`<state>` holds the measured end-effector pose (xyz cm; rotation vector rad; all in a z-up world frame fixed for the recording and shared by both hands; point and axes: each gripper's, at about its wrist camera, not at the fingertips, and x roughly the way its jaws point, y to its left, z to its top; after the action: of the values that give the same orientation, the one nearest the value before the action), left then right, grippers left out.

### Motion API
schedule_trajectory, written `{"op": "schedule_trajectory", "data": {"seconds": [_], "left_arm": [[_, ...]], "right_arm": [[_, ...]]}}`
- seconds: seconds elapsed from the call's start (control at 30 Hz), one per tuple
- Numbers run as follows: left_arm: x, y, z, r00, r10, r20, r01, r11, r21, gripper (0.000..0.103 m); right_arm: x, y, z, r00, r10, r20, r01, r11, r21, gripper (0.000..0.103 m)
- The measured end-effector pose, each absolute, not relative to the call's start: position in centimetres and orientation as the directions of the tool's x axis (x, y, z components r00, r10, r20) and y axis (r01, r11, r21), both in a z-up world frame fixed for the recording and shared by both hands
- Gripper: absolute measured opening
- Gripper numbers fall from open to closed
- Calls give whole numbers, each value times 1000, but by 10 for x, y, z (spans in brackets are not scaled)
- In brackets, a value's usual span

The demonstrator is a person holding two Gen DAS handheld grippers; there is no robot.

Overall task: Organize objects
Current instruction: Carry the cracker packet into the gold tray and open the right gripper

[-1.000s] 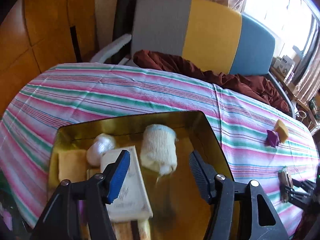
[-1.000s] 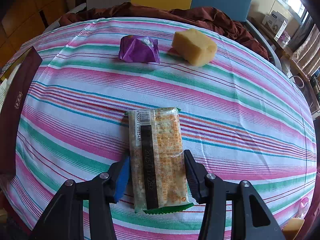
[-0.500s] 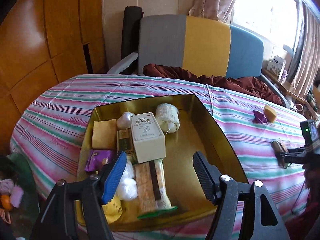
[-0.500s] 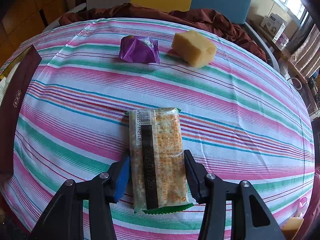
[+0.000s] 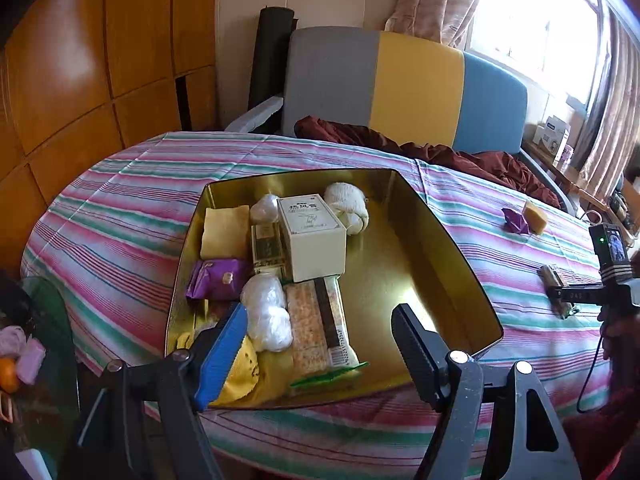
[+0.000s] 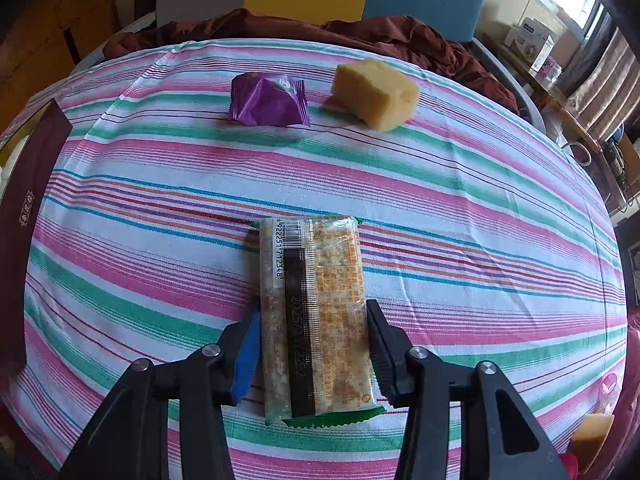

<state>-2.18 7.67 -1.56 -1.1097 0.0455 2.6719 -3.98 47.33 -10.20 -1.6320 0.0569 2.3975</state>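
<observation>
A gold tray (image 5: 440, 236) holds a cream box (image 5: 312, 236), a white cloth roll (image 5: 348, 208), a yellow sponge (image 5: 224, 232), a purple packet (image 5: 218, 280), white wads (image 5: 268, 316) and a cracker packet (image 5: 320, 332). My left gripper (image 5: 320, 312) hovers over the tray's near end, its jaws opening with nothing between them. My right gripper (image 6: 314, 310) points down at a second cracker packet (image 6: 312, 280) lying on the striped cloth. Its jaws are closing and the pads touch both long sides. Beyond it lie another purple packet (image 6: 268, 100) and a yellow sponge block (image 6: 376, 94).
The tray's dark outer wall (image 6: 24, 200) stands at the left edge of the right wrist view. A sofa (image 5: 400, 88) with a maroon cloth (image 5: 440, 156) lies behind the table. A glass side table (image 5: 44, 340) with small items sits at the left, a sponge piece (image 6: 592, 432) near the right edge.
My left gripper drew back from the tray with its jaws spread wider, leaving the white roll lying inside. The right jaws narrowed slightly onto the cracker packet, which stayed put.
</observation>
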Motion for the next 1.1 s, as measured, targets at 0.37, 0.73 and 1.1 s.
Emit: {"op": "schedule_trajectory", "data": {"seconds": [0.37,0.73,1.1], "left_arm": [[-19,57,-26,-665,206,-718,-207,-974,-88,76],[-20,25,-29,-672,180,-718,-131,-984,-123,76],[-22,2,-25,-684,180,-707,-91,-983,-162,76]], "right_arm": [[-27,456,-96,-326,91,-941,-284,-959,6,48],[-36,390,-57,-415,-62,-908,-176,-973,147,48],[-69,256,-20,-446,-252,-859,57,-966,253,48]]}}
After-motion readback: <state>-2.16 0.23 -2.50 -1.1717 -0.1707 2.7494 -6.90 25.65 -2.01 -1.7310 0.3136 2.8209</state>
